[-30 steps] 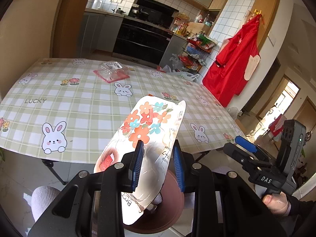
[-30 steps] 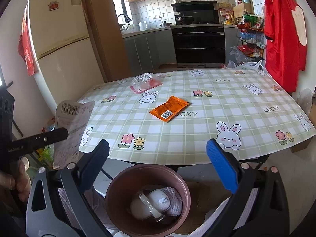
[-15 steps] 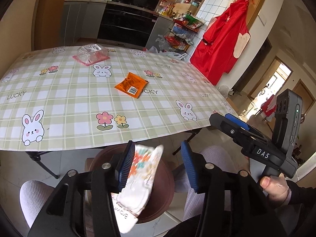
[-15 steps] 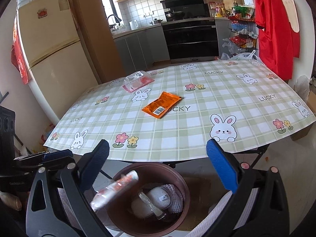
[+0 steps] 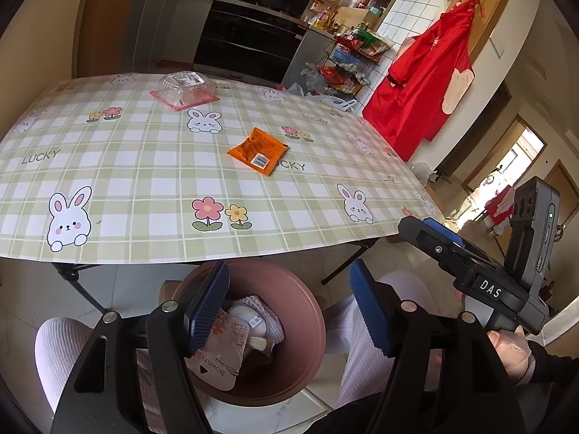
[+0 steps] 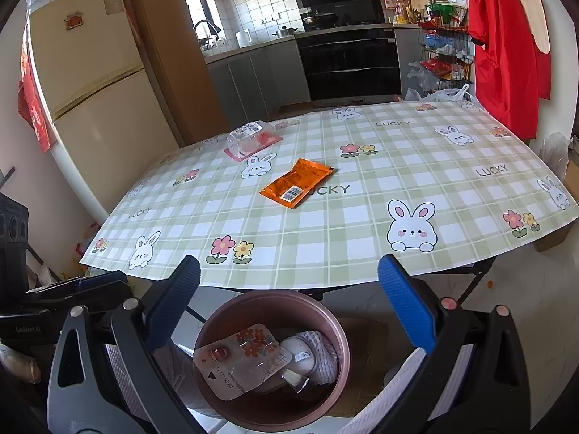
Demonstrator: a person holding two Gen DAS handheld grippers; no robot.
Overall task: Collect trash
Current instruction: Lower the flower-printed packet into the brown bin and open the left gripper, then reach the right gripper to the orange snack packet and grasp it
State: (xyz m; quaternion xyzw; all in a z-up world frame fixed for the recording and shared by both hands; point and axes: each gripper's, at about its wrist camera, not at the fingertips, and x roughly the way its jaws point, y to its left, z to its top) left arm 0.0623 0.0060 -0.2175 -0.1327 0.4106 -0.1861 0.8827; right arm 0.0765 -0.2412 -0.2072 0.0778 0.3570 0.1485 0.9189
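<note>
Left wrist view gives me the table [image 5: 152,195] first, under its green checked cloth with rabbits and flowers, filling the upper half. Below its near edge sits the brown bin [image 5: 307,311] on the floor, between the person's knees. On the cloth an orange wrapper [image 5: 258,152] lies flat near the middle, and a clear plastic box [image 5: 182,88] rests on a pink base toward the far side. My left gripper [image 5: 289,311] hangs over the bin with its jaws opening, nothing pressed between the pads. The flowered pouch [image 5: 220,347] lies inside the bin against the near-left wall, just below and behind the left pad, beside a white netted item [image 5: 253,316]. In the right wrist view my right gripper [image 6: 289,307] stands wide apart and empty above the bin [image 6: 336,332].
</note>
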